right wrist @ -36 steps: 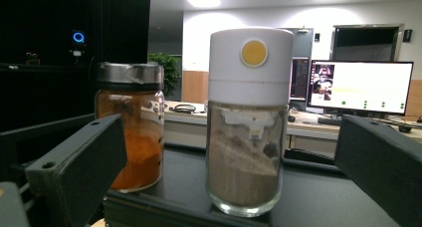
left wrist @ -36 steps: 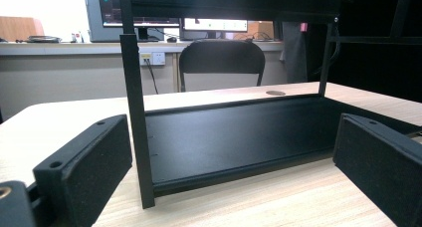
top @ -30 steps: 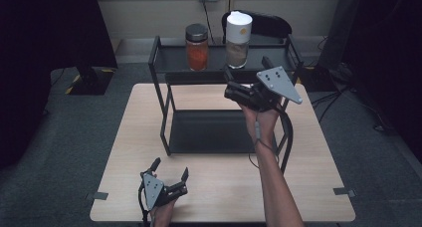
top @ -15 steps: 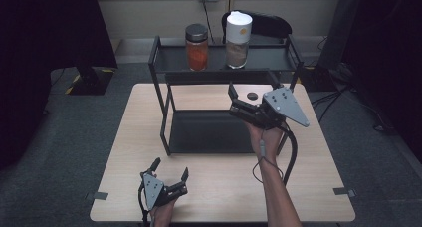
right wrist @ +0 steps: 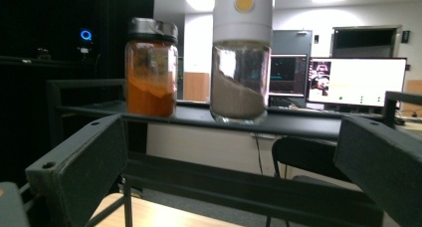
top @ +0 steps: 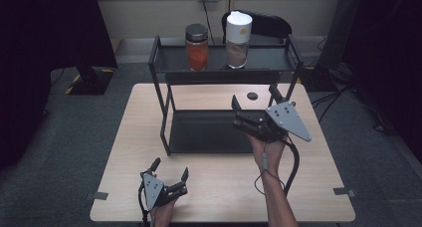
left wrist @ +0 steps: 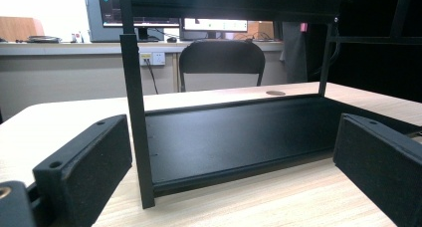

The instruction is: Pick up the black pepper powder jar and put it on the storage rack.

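The left tool (top: 169, 177) sits low at the near edge of the counter (top: 124, 152), its jaws apart and empty. Ahead stands a black rack (top: 161, 107). On its top shelf an orange jar (top: 197, 48) stands just left of a white-lidded jar (top: 238, 40), close but apart. The right tool (top: 254, 101) is held above the rack's bottom tray, jaws apart, empty, facing the jars.

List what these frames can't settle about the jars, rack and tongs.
- Orange jar and white-lidded jar: contents unidentifiable; no readable label in the right gripper view, too small in the high view.
- Rack: top shelf cut off by the upper edge of the left gripper view.
- Left tongs: hand cut off by the bottom edge of the high view.
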The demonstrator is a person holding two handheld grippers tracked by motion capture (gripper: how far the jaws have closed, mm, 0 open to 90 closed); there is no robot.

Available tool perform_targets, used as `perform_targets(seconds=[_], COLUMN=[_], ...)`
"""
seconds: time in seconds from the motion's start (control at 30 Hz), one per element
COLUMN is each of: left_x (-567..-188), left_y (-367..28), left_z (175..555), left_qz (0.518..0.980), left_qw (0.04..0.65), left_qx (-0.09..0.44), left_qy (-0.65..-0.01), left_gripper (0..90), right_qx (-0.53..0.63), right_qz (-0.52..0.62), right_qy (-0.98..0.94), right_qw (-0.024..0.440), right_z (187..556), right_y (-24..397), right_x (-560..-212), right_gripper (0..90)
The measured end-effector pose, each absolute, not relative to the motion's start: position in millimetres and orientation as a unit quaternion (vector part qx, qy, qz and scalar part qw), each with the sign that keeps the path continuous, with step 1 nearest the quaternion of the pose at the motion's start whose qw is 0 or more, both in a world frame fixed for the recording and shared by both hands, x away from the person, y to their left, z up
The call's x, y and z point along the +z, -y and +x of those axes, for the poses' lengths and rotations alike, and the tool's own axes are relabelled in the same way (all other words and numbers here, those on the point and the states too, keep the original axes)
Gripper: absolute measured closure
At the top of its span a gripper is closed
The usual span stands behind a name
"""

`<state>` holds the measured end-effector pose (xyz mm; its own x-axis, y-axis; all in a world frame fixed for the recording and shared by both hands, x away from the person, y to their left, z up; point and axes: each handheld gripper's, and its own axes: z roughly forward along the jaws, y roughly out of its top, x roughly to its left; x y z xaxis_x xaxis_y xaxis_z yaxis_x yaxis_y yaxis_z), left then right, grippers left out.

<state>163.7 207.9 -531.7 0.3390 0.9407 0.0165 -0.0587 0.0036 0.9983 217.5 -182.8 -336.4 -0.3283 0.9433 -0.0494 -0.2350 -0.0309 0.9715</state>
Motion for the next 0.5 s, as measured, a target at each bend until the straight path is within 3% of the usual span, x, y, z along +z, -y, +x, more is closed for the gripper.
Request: perform_targets(seconds=[0.5], left_x=[-531.7], left_y=[-207.9], left_z=[163.7], left_qz=[0.565], left_qw=[0.591], left_qx=[0.422], left_qy=[-0.39], left_gripper=[1.3], right_qx=[0.621], right_qz=[0.354], right_qy=[-0.525], right_qw=[0.462], right_z=[198.5], right_y=[188.6], right_x=[-360.3], right_gripper=[0.0])
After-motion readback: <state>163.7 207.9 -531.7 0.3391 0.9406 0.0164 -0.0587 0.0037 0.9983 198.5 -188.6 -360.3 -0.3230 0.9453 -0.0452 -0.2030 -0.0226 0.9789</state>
